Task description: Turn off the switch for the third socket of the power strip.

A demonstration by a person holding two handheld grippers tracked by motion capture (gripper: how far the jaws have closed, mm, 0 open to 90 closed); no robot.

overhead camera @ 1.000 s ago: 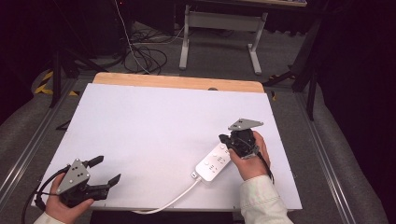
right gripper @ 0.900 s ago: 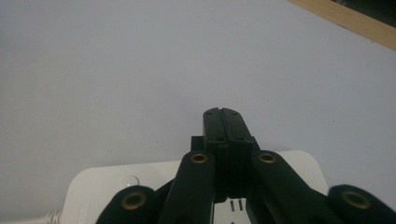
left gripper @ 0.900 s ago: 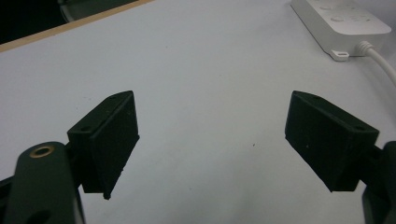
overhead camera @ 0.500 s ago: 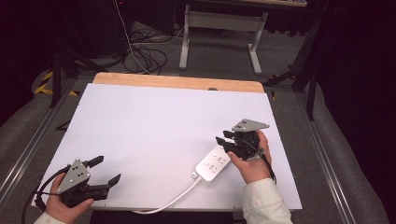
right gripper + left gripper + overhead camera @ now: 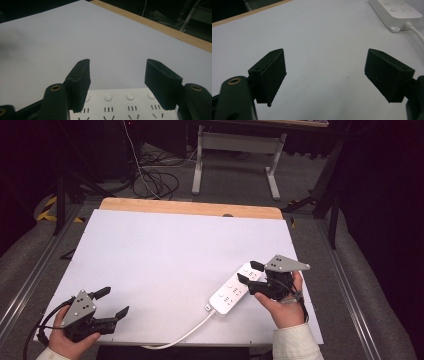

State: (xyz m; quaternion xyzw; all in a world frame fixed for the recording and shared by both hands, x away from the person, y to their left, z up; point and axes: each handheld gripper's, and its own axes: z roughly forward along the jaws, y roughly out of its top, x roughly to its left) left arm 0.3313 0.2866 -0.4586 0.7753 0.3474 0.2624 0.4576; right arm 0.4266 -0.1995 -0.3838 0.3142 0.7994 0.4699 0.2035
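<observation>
A white power strip [image 5: 231,292] lies slantwise on the white table [image 5: 165,255], its white cable [image 5: 185,333] running off the front edge. My right gripper [image 5: 250,271] hovers open over the strip's far end, held by a hand in a white sleeve. In the right gripper view the strip [image 5: 125,105] with its buttons and sockets lies just below the open jaws, nothing between them. My left gripper [image 5: 112,302] rests open at the front left corner. In the left gripper view its jaws stand wide apart over bare table, with the strip [image 5: 395,12] and cable [image 5: 415,31] at the upper right.
A wooden strip [image 5: 190,209] borders the table's far edge. Beyond it stand a metal frame [image 5: 235,150] and loose cables on the floor [image 5: 155,175]. Metal rails run along both sides of the table.
My right gripper has pulled back to the right, off the power strip's middle, and its jaws now stand apart. The strip stays put. The left gripper has not moved.
</observation>
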